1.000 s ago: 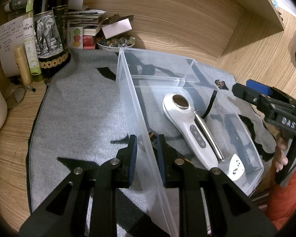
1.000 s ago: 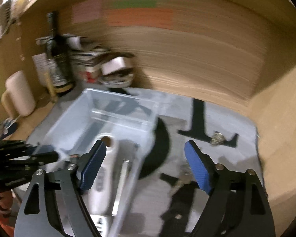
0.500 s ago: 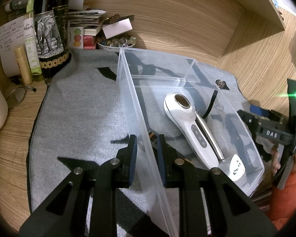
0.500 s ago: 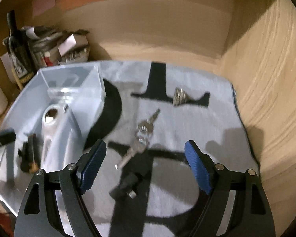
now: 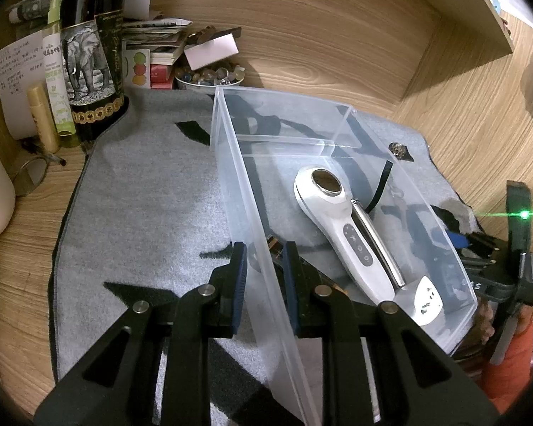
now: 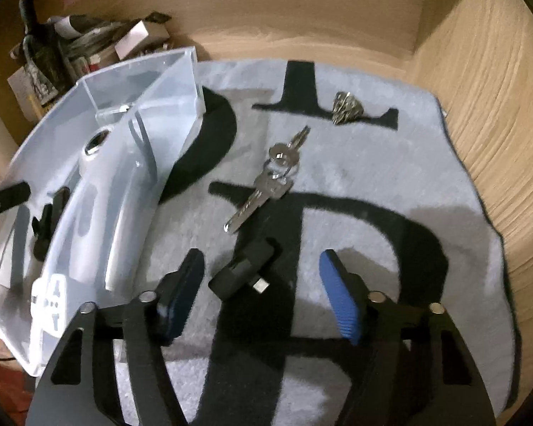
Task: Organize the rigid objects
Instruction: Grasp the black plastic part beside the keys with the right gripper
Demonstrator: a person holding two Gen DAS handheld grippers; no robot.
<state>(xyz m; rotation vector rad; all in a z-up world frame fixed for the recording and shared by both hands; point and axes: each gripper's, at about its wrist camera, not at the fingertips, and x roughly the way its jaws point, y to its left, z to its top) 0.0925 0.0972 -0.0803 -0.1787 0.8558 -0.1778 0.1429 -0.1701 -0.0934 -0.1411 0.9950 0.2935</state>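
1. My left gripper (image 5: pixel 263 280) clamps the near long wall of the clear plastic bin (image 5: pixel 231 191), one of its fingers (image 5: pixel 238 277) outside the wall and the other inside.
2. My right gripper (image 6: pixel 266 298) hangs over the grey felt mat (image 6: pixel 391 163) near the worktop's front edge, its blue-padded fingers (image 6: pixel 337 294) spread wide and holding nothing.
3. Just ahead of the right gripper and between its fingertips lies a small black adapter (image 6: pixel 243 271), metal plug end toward me; I cannot tell whether either finger touches it.
4. Beyond the adapter, a bunch of keys (image 6: pixel 270 181) lies flat on the mat, well apart from the bin.
5. Inside the bin, a white handheld device (image 5: pixel 334 227) lies diagonally with a slim metal rod (image 5: pixel 376 241) against its right side; a white plug adapter (image 5: pixel 426 298) sits in the bin's near right corner.
6. Farther back on the mat, toward the worktop's right edge, rests a small metal ornament (image 6: pixel 346 106).
7. A clear divider crosses the bin near its far end.
8. At the worktop's far left corner stand a dark bottle with an elephant label (image 5: pixel 89 56), a stack of books (image 5: pixel 152 46) and a bowl of small stones (image 5: pixel 209 76).
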